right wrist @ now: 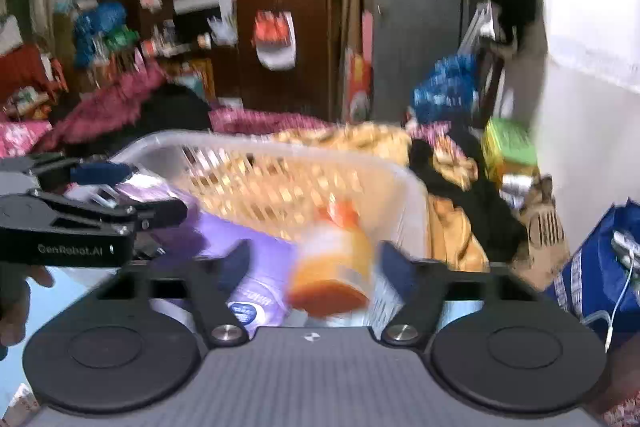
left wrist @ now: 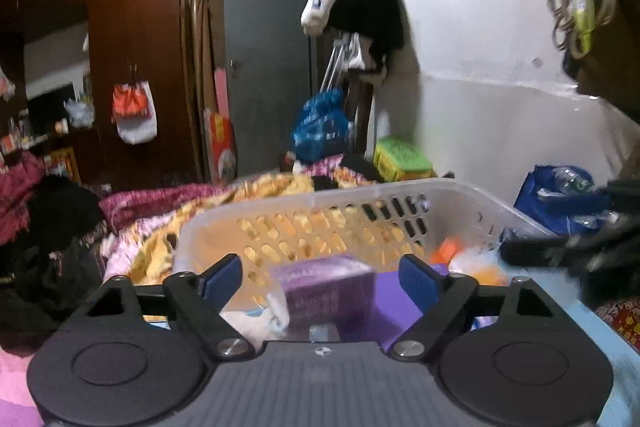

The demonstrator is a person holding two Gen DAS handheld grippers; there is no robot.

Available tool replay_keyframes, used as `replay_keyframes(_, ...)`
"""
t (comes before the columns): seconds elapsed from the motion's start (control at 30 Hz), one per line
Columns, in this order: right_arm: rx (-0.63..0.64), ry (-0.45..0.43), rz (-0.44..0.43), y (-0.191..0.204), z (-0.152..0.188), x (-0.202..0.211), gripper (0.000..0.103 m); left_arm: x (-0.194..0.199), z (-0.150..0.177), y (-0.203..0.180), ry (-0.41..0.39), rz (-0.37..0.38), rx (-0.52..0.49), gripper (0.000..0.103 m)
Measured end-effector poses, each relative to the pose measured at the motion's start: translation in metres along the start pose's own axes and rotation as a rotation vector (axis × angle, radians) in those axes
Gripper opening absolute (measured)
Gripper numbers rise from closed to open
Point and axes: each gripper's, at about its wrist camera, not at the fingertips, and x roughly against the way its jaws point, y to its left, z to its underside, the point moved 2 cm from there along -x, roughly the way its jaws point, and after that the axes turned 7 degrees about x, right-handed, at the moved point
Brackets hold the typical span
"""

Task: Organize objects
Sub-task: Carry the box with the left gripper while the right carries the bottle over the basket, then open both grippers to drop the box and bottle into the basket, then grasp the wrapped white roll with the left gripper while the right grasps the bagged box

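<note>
A clear perforated plastic basket point(left wrist: 312, 203) sits on the bed; it also shows in the right wrist view point(right wrist: 256, 151). My left gripper point(left wrist: 320, 277) is open, its blue pads wide of a purple box point(left wrist: 326, 291) that lies between them in the basket. My right gripper point(right wrist: 314, 263) is open around an orange bottle with an orange cap point(right wrist: 334, 259), which is blurred; I cannot tell if it touches the pads. A purple packet point(right wrist: 248, 267) lies under it. The left gripper also shows in the right wrist view point(right wrist: 132, 187), over the basket's left side.
Rumpled yellow and pink bedding point(left wrist: 160, 211) and dark clothes point(left wrist: 60, 227) surround the basket. A blue bag point(left wrist: 560, 203) sits at the right by the white wall. A green-lidded box point(left wrist: 402, 157) stands behind. A wardrobe point(left wrist: 132, 47) and door point(left wrist: 264, 67) are beyond.
</note>
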Motion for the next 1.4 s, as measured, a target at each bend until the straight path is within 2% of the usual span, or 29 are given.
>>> replay_keyframes(0.03,-0.005,-0.046,-0.006,-0.001,0.002,0.015,0.093,0.012,0.005,-0.001,-0.026,0.001,-0.004,0.093)
replay_keyframes(0.1,-0.01,-0.126,-0.032,-0.003,0.01,0.043,0.101,0.04,0.016,0.002,-0.076,0.008,-0.004,0.103)
replay_keyframes(0.17,-0.014,-0.195,-0.063,-0.003,0.025,0.07,0.103,0.065,0.031,0.01,-0.101,0.023,0.026,0.103)
replay_keyframes(0.23,-0.02,-0.213,-0.091,-0.003,0.042,0.082,0.103,0.077,0.051,0.016,-0.076,0.043,0.05,0.103)
replay_keyframes(0.33,-0.011,-0.185,-0.128,0.004,0.073,0.079,0.103,0.07,0.076,0.02,0.02,0.041,0.071,0.103)
replay_keyframes(0.4,-0.006,-0.121,-0.15,0.013,0.087,0.061,0.103,0.057,0.088,0.017,0.093,0.039,0.059,0.103)
replay_keyframes(0.57,-0.004,-0.003,-0.158,0.027,0.103,0.018,0.103,0.036,0.101,0.012,0.179,0.03,0.034,0.103)
replay_keyframes(0.67,-0.007,0.024,-0.164,0.032,0.109,0.01,0.103,0.038,0.104,0.014,0.185,0.008,0.016,0.103)
replay_keyframes(0.9,0.016,0.02,-0.144,0.034,0.117,0.012,0.103,0.025,0.106,0.001,0.252,-0.006,-0.017,0.103)
replay_keyframes(1.23,0.008,0.03,-0.136,0.033,0.121,0.003,0.095,0.017,0.107,-0.006,0.29,-0.023,-0.027,0.1)
replay_keyframes(1.33,0.014,0.019,-0.132,0.035,0.12,0.004,0.089,0.018,0.107,-0.006,0.288,-0.013,-0.021,0.092)
replay_keyframes(1.4,0.033,0.026,-0.127,0.038,0.12,0.003,0.084,0.017,0.108,-0.006,0.291,-0.002,-0.018,0.082)
